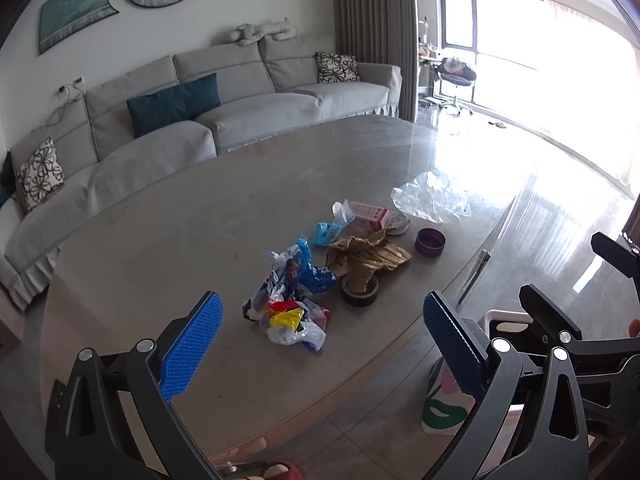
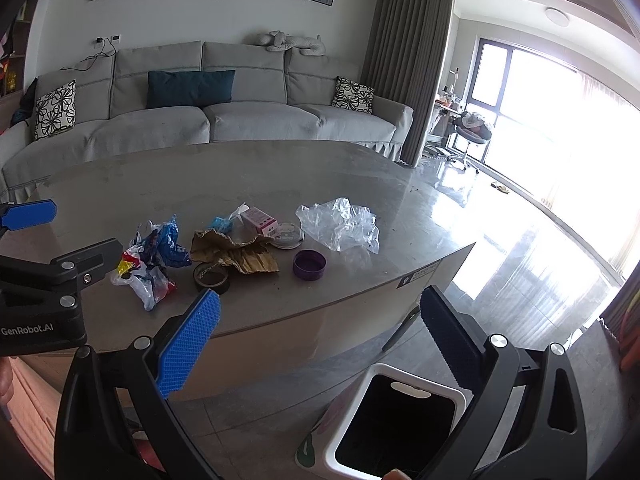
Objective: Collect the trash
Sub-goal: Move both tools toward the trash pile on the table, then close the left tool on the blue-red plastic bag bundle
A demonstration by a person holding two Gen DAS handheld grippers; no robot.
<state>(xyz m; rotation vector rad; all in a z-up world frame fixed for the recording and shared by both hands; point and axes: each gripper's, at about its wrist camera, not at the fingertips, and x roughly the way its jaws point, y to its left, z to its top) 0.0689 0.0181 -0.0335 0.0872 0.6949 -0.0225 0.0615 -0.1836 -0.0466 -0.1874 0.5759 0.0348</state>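
I hold my left gripper [image 1: 322, 342] with its blue-padded jaws wide apart and empty, above the crumpled multicoloured plastic bag [image 1: 289, 300] on the grey stone table [image 1: 160, 240]. My right gripper [image 2: 320, 340] also gapes empty, over the white-rimmed bin [image 2: 394, 424] on the floor just beside the table. Torn brown cardboard [image 2: 236, 252], a purple round lid [image 2: 309, 265] and clear crumpled plastic film [image 2: 340, 224] lie nearby on the table.

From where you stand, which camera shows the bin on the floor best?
The right wrist view: the bin shows its white rim and dark open mouth between the fingers. The left wrist view catches only a patterned side and a bit of rim, mostly hidden behind the hand-held grippers.
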